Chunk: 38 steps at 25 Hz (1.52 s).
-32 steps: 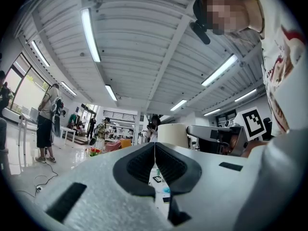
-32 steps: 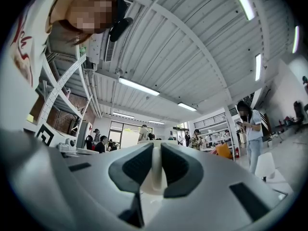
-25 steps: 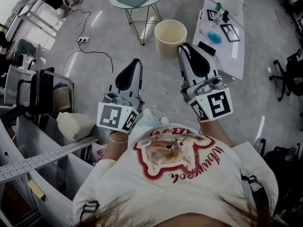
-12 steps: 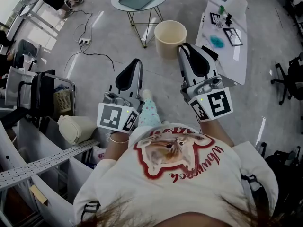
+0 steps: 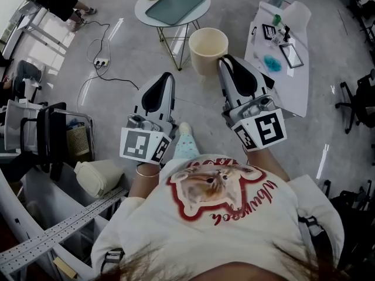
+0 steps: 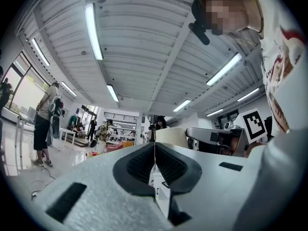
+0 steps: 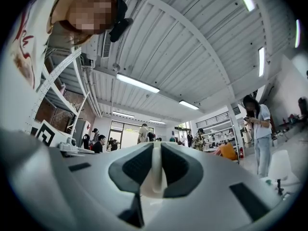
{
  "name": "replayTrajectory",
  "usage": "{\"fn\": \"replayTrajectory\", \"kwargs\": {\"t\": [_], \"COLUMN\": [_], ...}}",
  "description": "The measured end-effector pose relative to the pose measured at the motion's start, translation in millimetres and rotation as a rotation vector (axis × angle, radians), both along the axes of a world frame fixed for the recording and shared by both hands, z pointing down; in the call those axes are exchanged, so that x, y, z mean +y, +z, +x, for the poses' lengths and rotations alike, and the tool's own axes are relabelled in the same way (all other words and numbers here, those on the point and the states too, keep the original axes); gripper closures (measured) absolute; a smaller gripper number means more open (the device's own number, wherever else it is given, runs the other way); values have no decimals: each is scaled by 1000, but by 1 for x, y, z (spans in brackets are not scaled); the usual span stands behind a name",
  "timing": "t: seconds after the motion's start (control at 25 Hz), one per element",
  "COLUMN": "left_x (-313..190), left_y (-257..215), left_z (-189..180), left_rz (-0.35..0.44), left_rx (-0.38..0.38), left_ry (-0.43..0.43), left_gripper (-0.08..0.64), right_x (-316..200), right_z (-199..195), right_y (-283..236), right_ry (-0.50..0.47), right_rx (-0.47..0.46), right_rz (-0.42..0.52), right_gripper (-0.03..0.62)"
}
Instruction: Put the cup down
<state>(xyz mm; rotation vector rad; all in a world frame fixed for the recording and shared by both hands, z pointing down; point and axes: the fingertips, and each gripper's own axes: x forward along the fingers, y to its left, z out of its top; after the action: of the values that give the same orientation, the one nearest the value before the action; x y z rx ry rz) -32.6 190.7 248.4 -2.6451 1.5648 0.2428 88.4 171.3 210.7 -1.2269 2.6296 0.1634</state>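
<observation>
A large cream cup (image 5: 208, 47) hangs upright over the grey floor, held by its rim. My right gripper (image 5: 224, 62) is shut on the cup's near wall, which shows as a pale strip (image 7: 154, 174) between the black pads in the right gripper view. My left gripper (image 5: 167, 76) is beside it on the left, shut, with nothing in it; its pads (image 6: 144, 165) meet along one line. From the left gripper view the cup (image 6: 171, 134) shows just beyond the jaws.
A round side table (image 5: 173, 4) with a green tray stands ahead. A white table (image 5: 282, 57) with small items stands ahead at the right. A power strip and cable (image 5: 101, 60) lie on the floor to the left. Shelving (image 5: 53, 239) and a chair (image 5: 53, 133) are at the left. People stand in the distance.
Both grippers and the cup have travelled forward together across the room. The round table and the white table are nearer now. The grip has not changed.
</observation>
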Motion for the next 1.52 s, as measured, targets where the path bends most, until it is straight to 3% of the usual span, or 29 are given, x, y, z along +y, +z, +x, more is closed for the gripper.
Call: {"fn": "replayTrajectory", "kwargs": {"t": [0.68,1.52], "left_x": [-143,-201], "left_y": [-13,-6], "left_z": [-59,-83], "left_rz": [2,-9], "left_rx": [-19,-26], "left_ry": [67,87], "left_gripper": [542,541], "right_x": [-134,-196], "right_z": [-65,-83], "right_y": [-13,-17], "right_ry": [40,66], "right_rx": [-33,-60], "right_rz": [0,14], "right_gripper": [529,529]}}
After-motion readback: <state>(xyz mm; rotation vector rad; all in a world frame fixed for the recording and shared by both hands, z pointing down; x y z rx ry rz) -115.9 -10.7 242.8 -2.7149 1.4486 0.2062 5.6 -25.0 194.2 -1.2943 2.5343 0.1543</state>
